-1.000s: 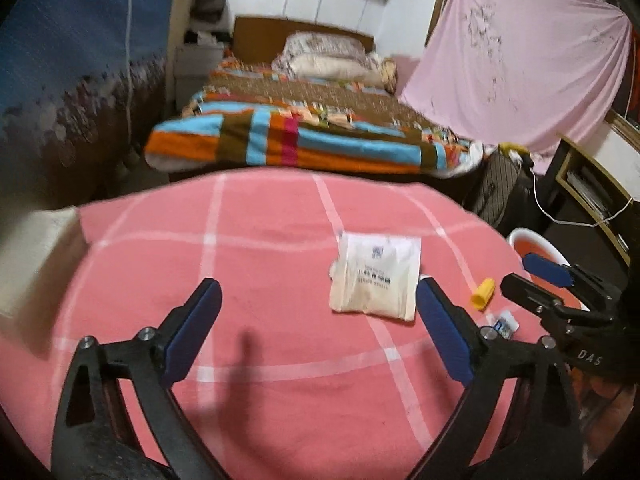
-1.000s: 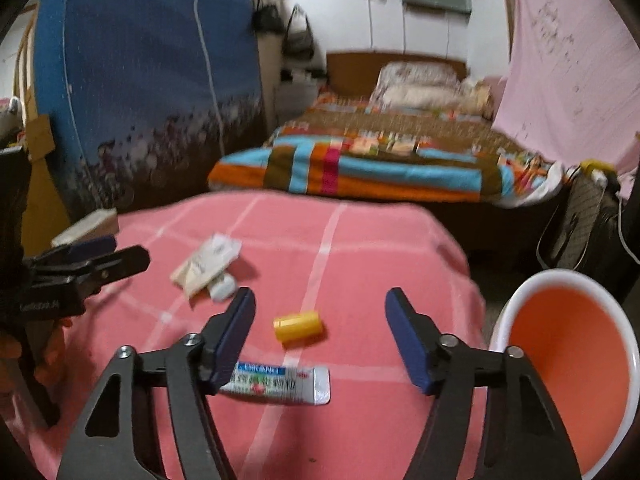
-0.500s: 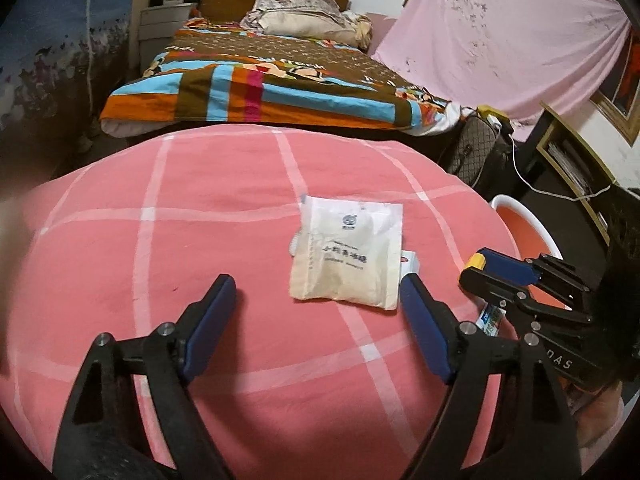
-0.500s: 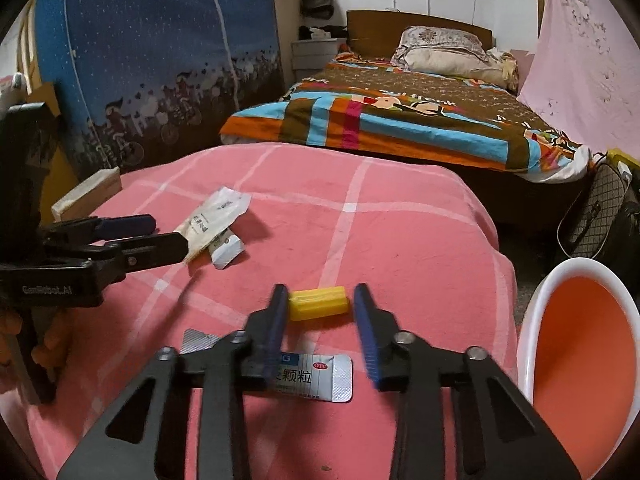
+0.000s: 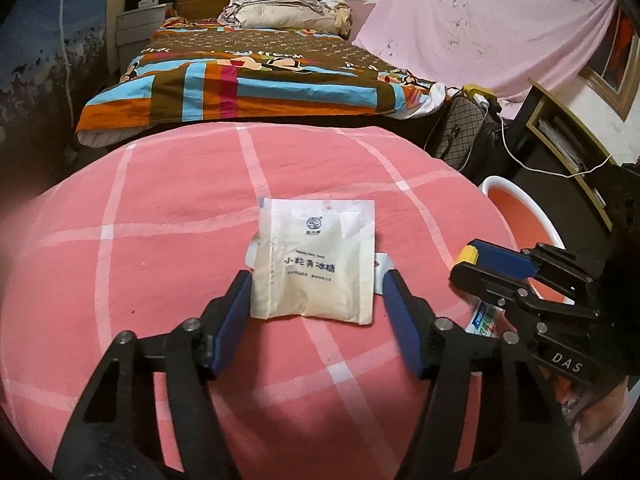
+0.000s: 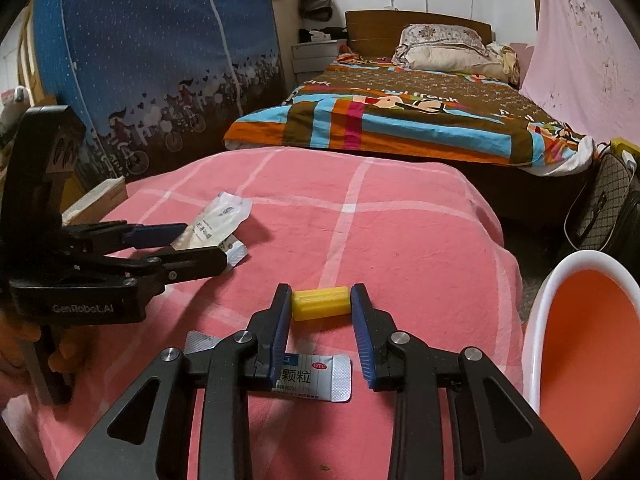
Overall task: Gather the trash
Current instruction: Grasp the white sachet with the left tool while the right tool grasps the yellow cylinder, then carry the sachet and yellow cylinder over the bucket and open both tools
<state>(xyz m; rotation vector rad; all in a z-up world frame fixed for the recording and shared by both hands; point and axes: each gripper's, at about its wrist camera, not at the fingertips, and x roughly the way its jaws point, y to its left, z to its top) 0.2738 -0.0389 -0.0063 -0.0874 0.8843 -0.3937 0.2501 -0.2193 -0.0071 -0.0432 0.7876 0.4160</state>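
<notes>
A cream sachet (image 5: 314, 260) lies on the pink checked cloth (image 5: 168, 208). My left gripper (image 5: 316, 280) straddles its near end, jaws against both edges; it also shows in the right wrist view (image 6: 192, 244). A small foil packet (image 5: 381, 261) peeks out beside the sachet. My right gripper (image 6: 320, 300) is shut on a yellow cylinder (image 6: 321, 303), held by its ends just above the cloth; the cylinder's end shows in the left wrist view (image 5: 466, 255). A silver medicine sachet (image 6: 316, 376) lies under the right gripper.
A white bin with an orange inside (image 6: 580, 344) stands off the right edge of the cloth, also seen in the left wrist view (image 5: 516, 208). A bed with a striped blanket (image 5: 256, 80) is beyond. A handbag (image 5: 460, 128) and a shelf (image 5: 568, 140) are at the right.
My left gripper has moved forward and narrowed around the cream sachet. My right gripper has closed onto the yellow cylinder.
</notes>
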